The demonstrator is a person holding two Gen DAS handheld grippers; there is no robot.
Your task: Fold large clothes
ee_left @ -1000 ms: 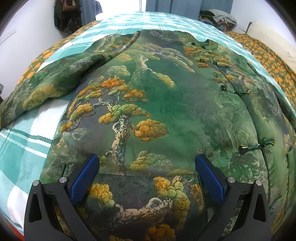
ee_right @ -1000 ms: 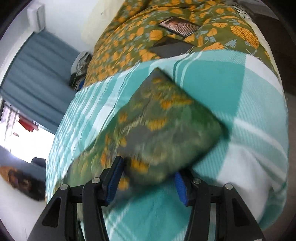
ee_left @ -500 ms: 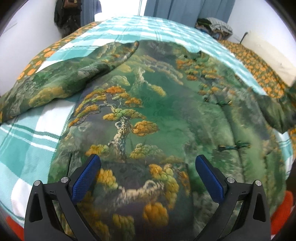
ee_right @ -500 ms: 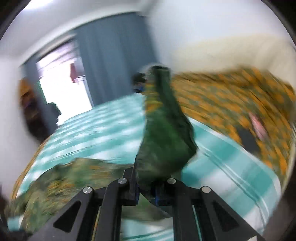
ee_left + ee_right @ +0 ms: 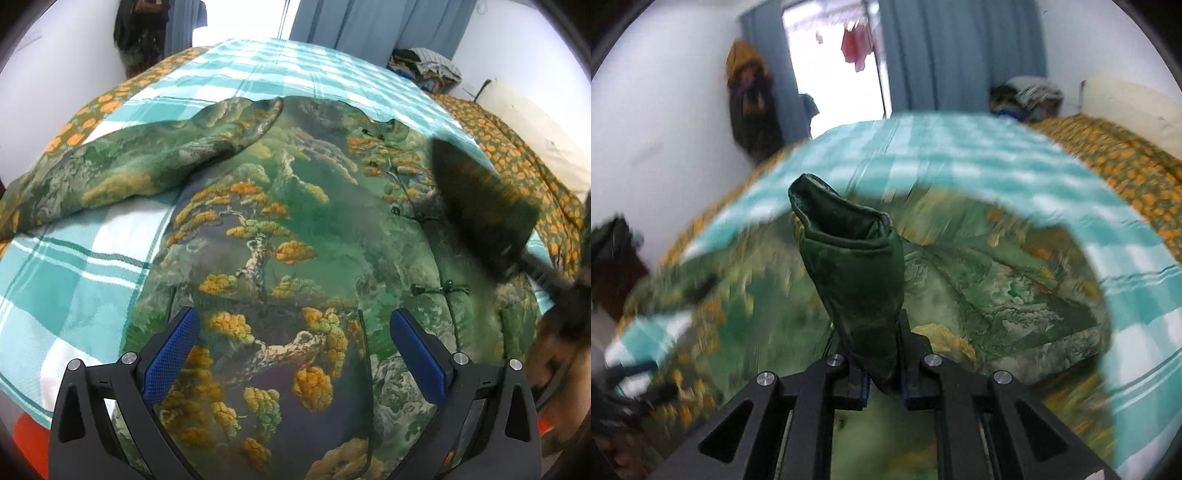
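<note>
A large green jacket [image 5: 280, 229] printed with pine trees and orange foliage lies spread face up on the bed, knot buttons [image 5: 439, 290] down its front. Its one sleeve [image 5: 147, 173] stretches out to the left. My left gripper [image 5: 291, 354] hovers open above the jacket's lower part, blue pads wide apart, nothing between them. My right gripper [image 5: 882, 384] is shut on the other sleeve [image 5: 849, 266], whose cuff end stands up out of the jaws above the jacket's body [image 5: 997, 306]. That lifted sleeve [image 5: 480, 206] appears blurred at the right of the left wrist view.
The bed carries a teal and white checked blanket [image 5: 66, 280] over an orange-flowered green cover [image 5: 517, 162]. Blue curtains [image 5: 960, 55] and a bright doorway stand behind it, dark clothes hang on the left wall [image 5: 750, 99], and a clothes pile [image 5: 424, 66] sits at the far right.
My right gripper shut on the sleeve end, lifted it off the blanket and swung it across over the jacket's body. My left gripper rose a little and stayed open.
</note>
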